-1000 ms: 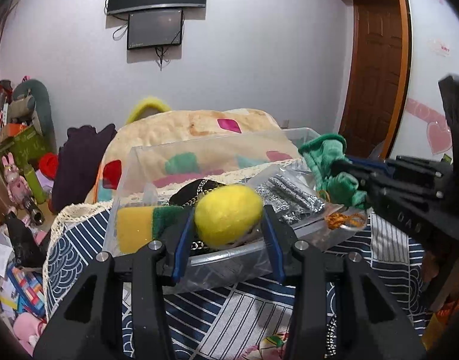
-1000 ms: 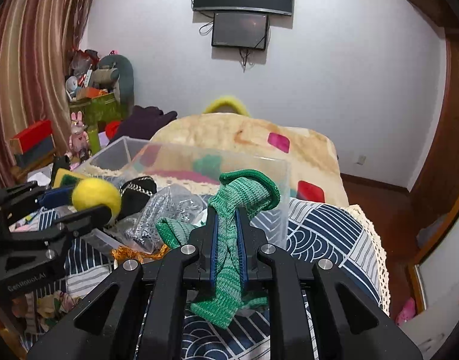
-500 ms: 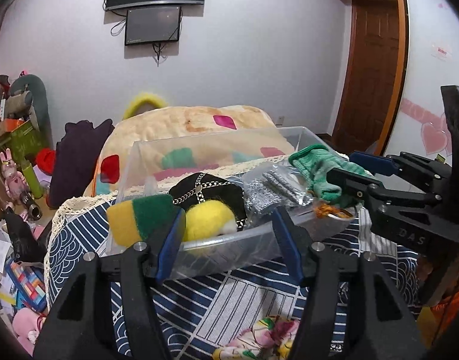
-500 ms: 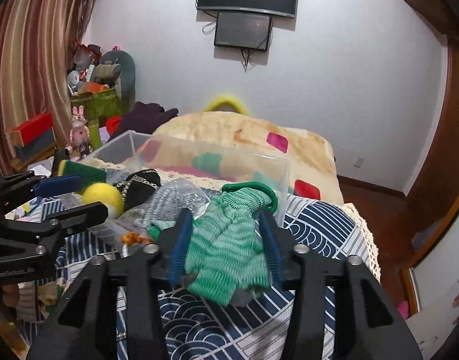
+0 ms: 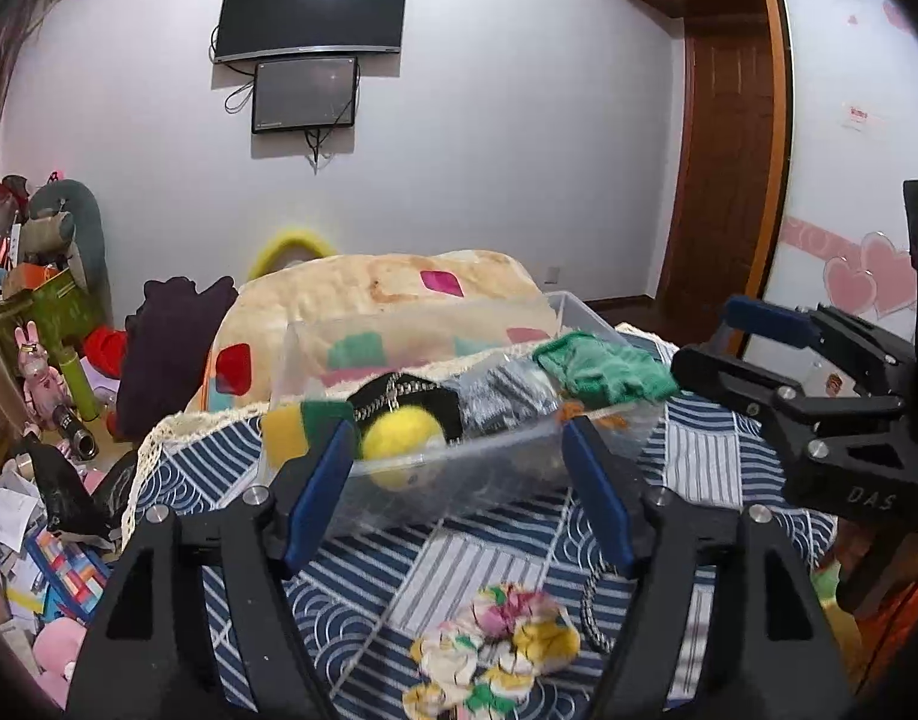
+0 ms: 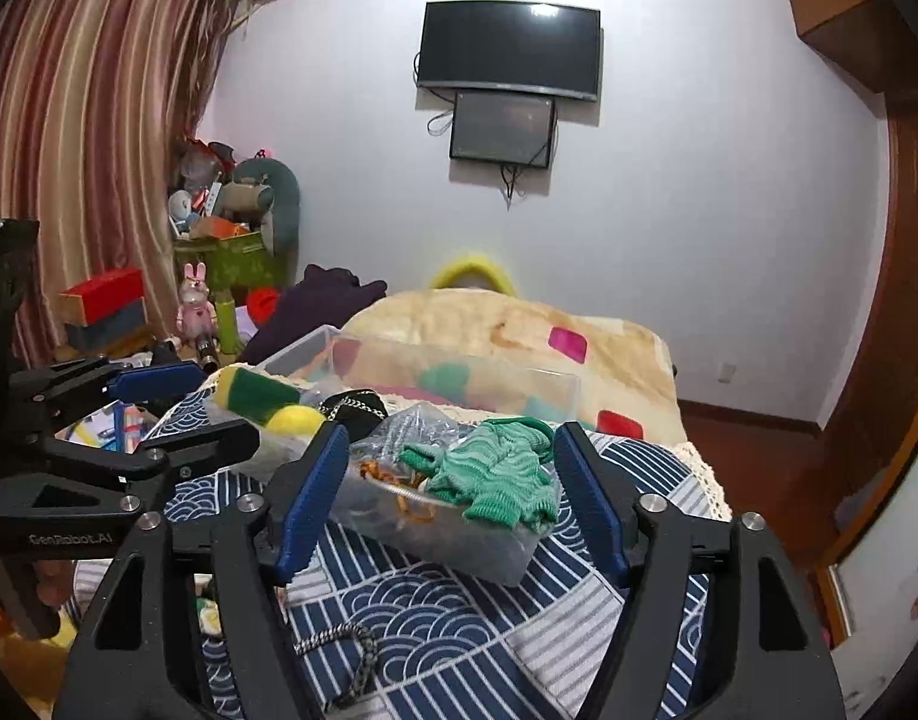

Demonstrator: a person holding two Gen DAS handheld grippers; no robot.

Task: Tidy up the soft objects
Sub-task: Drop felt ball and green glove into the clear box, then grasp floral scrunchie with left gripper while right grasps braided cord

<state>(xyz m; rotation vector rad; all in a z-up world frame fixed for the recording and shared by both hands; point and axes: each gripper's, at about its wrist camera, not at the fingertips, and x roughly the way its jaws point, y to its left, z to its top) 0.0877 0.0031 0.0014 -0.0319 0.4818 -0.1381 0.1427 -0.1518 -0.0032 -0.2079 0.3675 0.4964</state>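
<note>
A clear plastic bin stands on the blue patterned bedspread. In it lie a yellow ball, a yellow-green sponge, a black chained item, a silver packet and a green knitted sock. My left gripper is open and empty, just in front of the bin. My right gripper is open and empty, near the bin's right end. Each gripper shows in the other's view.
A floral cloth piece and a braided cord lie on the bedspread in front of the bin. A beige pillow lies behind it. Toys and boxes clutter the floor at left. A door stands at right.
My left gripper opened and dropped the yellow ball into the bin. My right gripper opened and left the green sock on the bin. Both grippers pulled back.
</note>
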